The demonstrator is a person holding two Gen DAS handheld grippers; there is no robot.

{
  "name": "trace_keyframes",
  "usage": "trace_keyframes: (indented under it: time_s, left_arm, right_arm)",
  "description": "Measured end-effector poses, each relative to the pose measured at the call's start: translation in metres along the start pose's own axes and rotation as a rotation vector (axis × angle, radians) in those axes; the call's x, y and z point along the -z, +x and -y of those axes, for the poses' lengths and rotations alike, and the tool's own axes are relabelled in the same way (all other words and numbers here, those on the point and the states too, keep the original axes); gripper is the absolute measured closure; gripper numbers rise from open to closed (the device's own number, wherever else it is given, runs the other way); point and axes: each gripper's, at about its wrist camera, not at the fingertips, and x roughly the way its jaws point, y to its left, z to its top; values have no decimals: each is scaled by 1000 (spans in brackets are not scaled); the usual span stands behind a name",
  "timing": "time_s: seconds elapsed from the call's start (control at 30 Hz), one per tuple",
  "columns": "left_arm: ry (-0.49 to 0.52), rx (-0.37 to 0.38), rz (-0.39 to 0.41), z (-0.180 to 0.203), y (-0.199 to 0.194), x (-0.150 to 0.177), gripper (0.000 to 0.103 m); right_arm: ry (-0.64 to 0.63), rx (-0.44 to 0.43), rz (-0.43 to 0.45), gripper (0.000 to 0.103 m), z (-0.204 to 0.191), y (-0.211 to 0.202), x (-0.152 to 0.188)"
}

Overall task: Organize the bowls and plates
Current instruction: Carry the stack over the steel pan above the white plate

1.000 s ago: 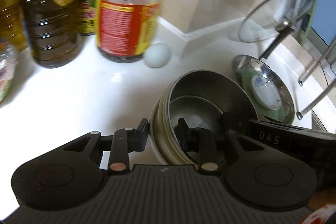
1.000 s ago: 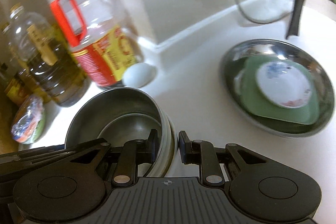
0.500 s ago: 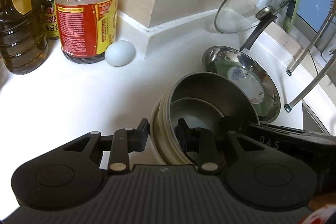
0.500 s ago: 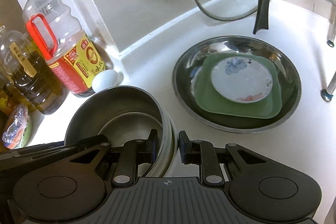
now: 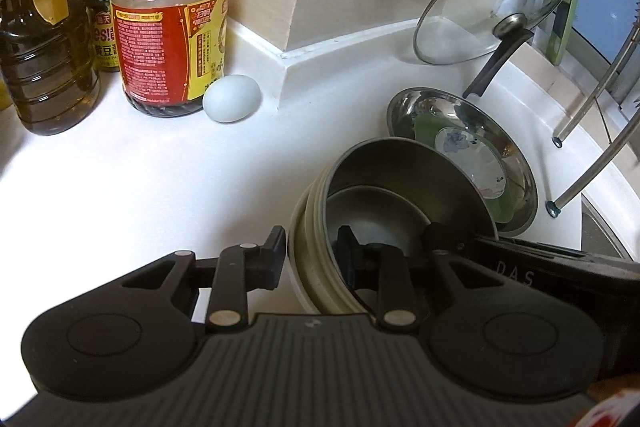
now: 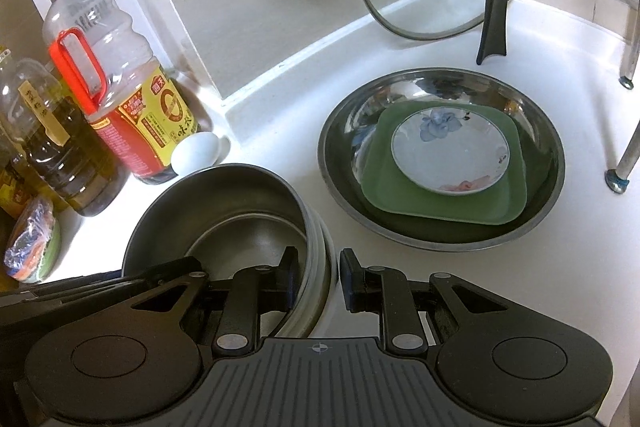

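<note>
While both of my grippers clamp the same stack, the picture reads simply: the left gripper (image 5: 312, 253) has its fingers closed across the left side of the rim of the nested steel bowls with the cream outer band (image 5: 400, 187), one finger outside and one inside, and the right gripper (image 6: 318, 273) pinches the opposite side the same way. So neither tool is free — each is gripping the bowl stack, which sits between them close under both cameras, over the white countertop (image 5: 140, 179). I cannot tell whether its base rests on the counter or is just lifted off it.

What the coming move turns on, as I judge it, is where the plates lie from here. The wide shallow steel pan (image 6: 440, 239) carrying the square green plate (image 6: 500, 203) and the small white dish with a blue flower (image 6: 450, 151) sits ahead and to the right of the bowls, near but not touching them. My right hand is the nearer one to it. If the bowls are to go onto or beside that pile, I would carry them forward and rightward, keeping the stack level with both grips matched.

Off to the left, the pale egg (image 5: 232, 99) lies just beside the red-handled oil bottle (image 5: 168, 39) — well apart from that path.
</note>
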Motion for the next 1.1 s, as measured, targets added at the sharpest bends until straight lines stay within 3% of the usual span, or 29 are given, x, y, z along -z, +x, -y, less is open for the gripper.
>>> trace_keyframes:
  time_s: [1.1]
  left_arm:
    - [7, 21, 19, -2, -1, 4, 76]
  right_arm:
    - [34, -38, 43, 81, 6, -1, 3]
